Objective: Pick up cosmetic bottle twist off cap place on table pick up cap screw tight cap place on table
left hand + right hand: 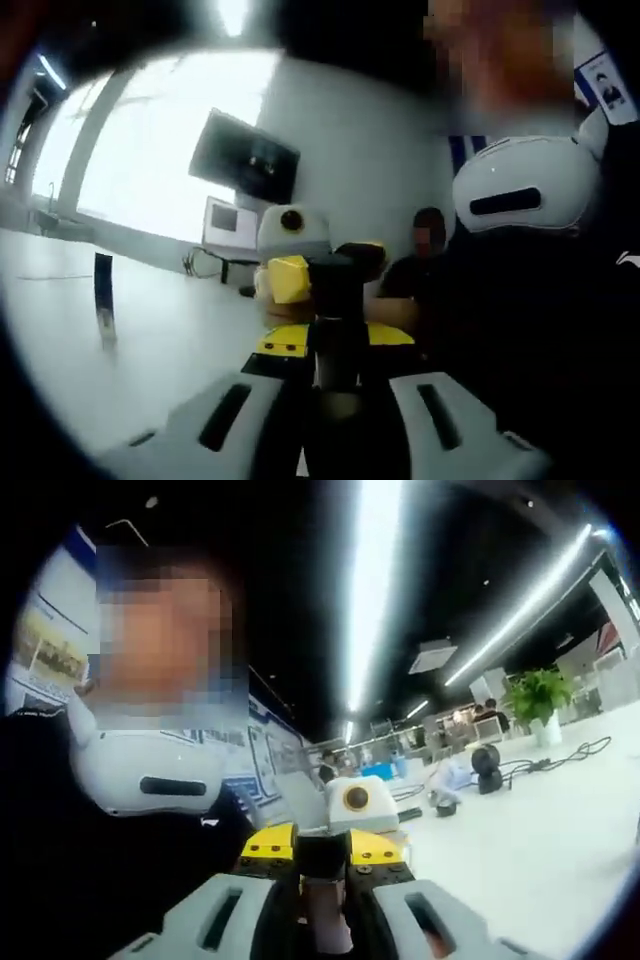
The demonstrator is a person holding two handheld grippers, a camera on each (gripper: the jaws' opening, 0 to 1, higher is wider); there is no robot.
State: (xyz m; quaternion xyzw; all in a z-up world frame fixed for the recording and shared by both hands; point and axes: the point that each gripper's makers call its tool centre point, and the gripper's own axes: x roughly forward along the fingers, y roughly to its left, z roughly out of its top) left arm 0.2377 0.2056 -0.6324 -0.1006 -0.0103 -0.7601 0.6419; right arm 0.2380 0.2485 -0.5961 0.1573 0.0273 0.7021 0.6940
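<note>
Cosmetic bottle [335, 330] between both hand-held grippers

an open office or lab hall: ceiling light strips [372, 580], wall monitor [245, 157], potted plant [540, 702], floor cables [560, 757]

We look across a bright white floor [150, 340] toward a sunlit window [150, 130] and a dark wall-mounted screen [245, 157]. Long ceiling light strips [375, 580] run overhead; a potted plant [540, 700] and loose cables [560, 755] stand beyond.
</note>
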